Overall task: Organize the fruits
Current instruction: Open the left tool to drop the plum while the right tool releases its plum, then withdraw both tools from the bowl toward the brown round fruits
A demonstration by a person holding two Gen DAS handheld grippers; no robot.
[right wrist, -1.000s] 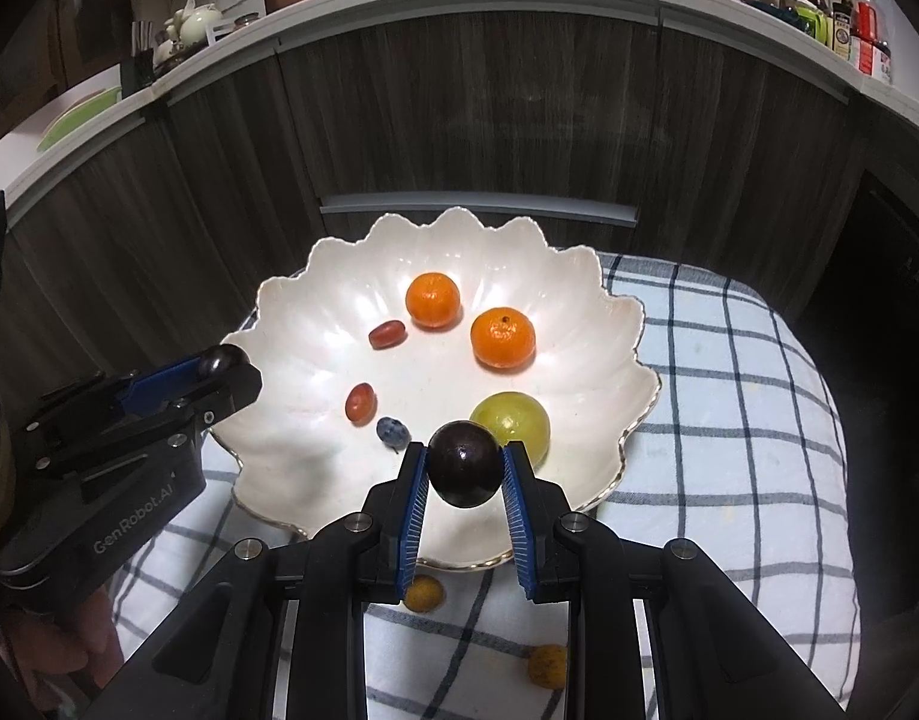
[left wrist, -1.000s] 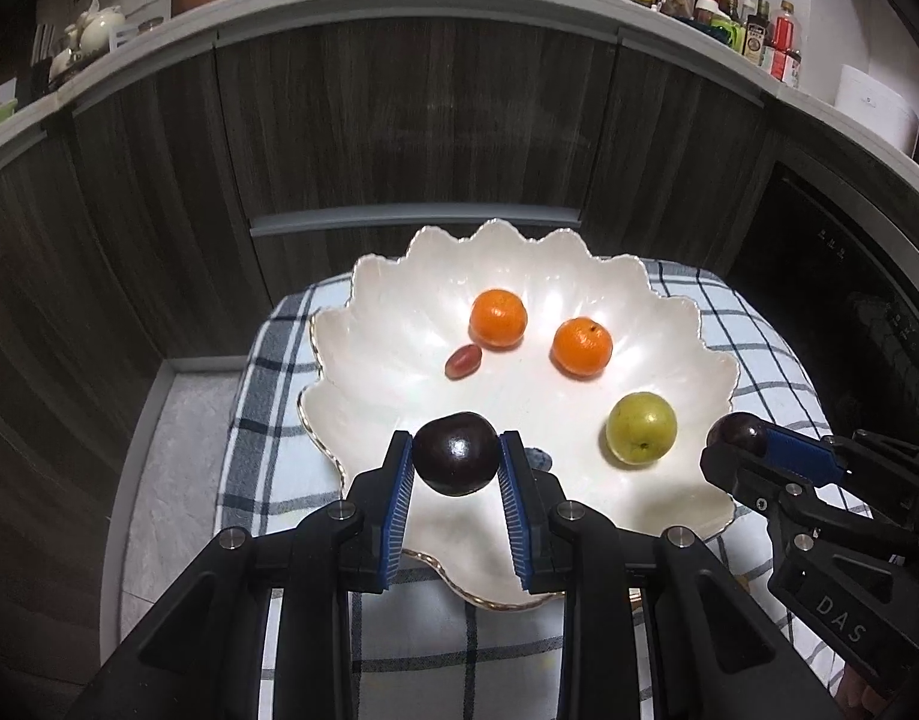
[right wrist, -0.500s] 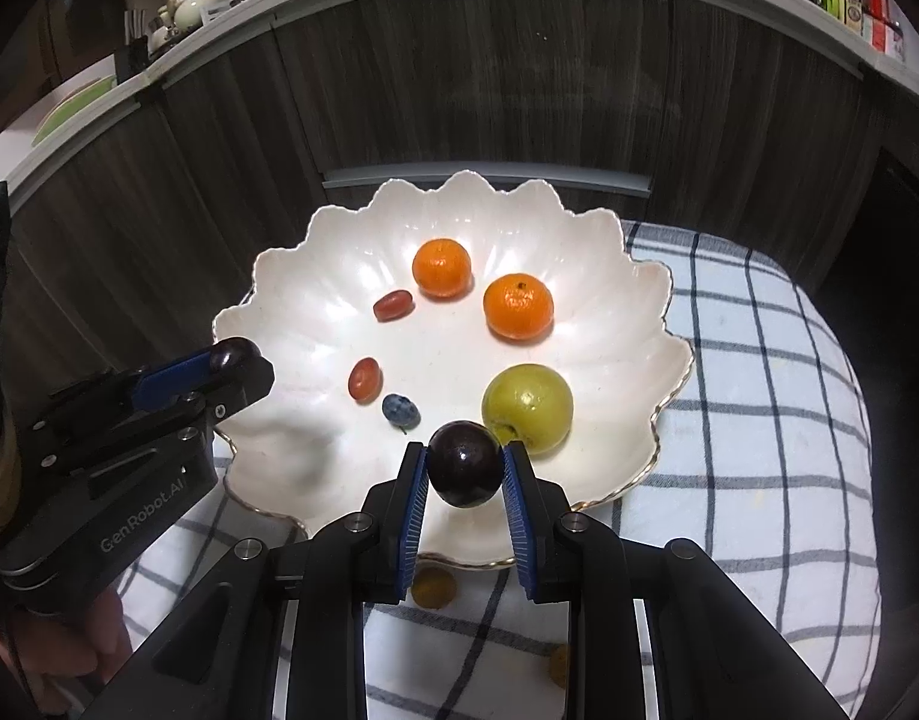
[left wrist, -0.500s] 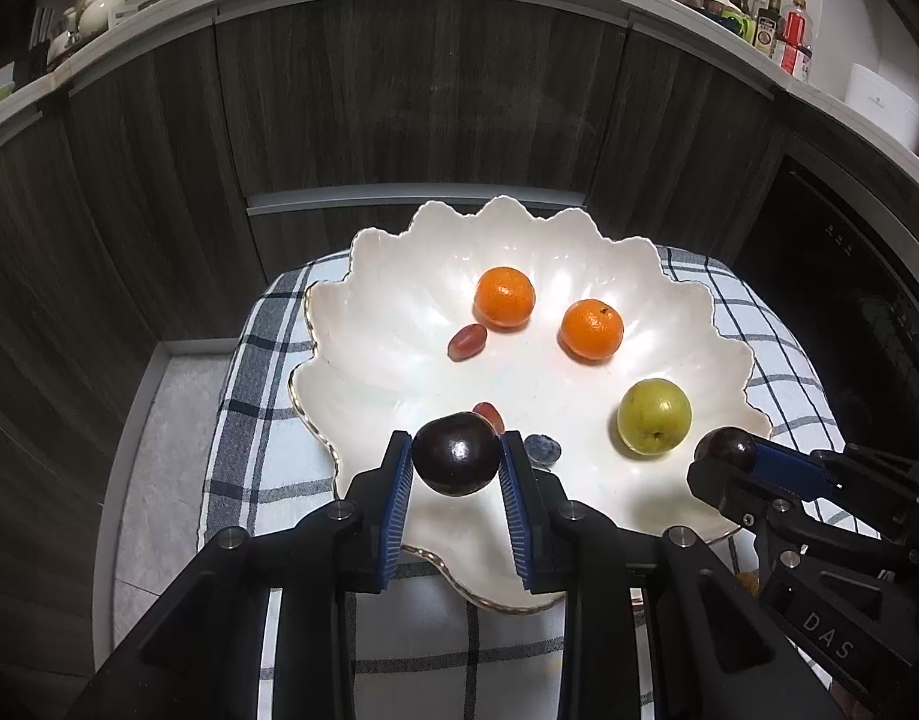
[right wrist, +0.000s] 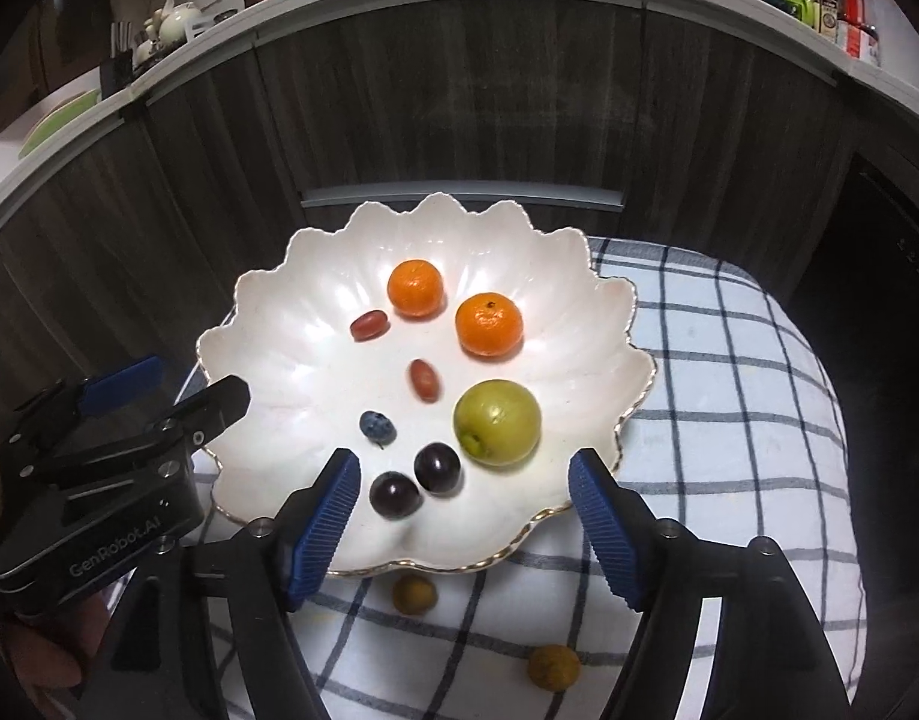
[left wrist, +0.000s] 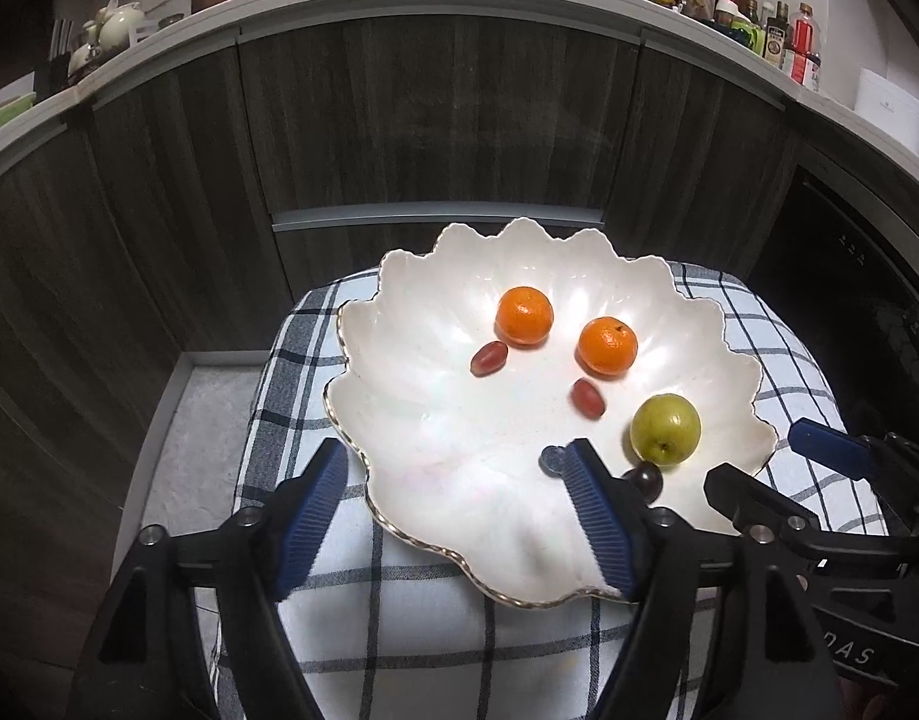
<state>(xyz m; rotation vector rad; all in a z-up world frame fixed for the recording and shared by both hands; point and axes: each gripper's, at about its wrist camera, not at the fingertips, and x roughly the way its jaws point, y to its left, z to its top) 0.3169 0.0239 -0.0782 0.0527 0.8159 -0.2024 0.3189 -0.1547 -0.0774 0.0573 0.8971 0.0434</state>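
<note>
— Are both tongs empty?
— Yes — the left tongs and right tongs have just been opening and gape wide; two dark plums lie in the white dish, likely dropped there.
— Anything left?
— Two small yellow fruits on the checked cloth.

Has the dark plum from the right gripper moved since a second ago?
Yes. It has dropped out of the right gripper, whose jaws have just been opening, and lies in the bowl beside the green fruit.

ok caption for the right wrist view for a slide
Open right gripper above two dark plums lying in the scalloped white bowl.
</note>
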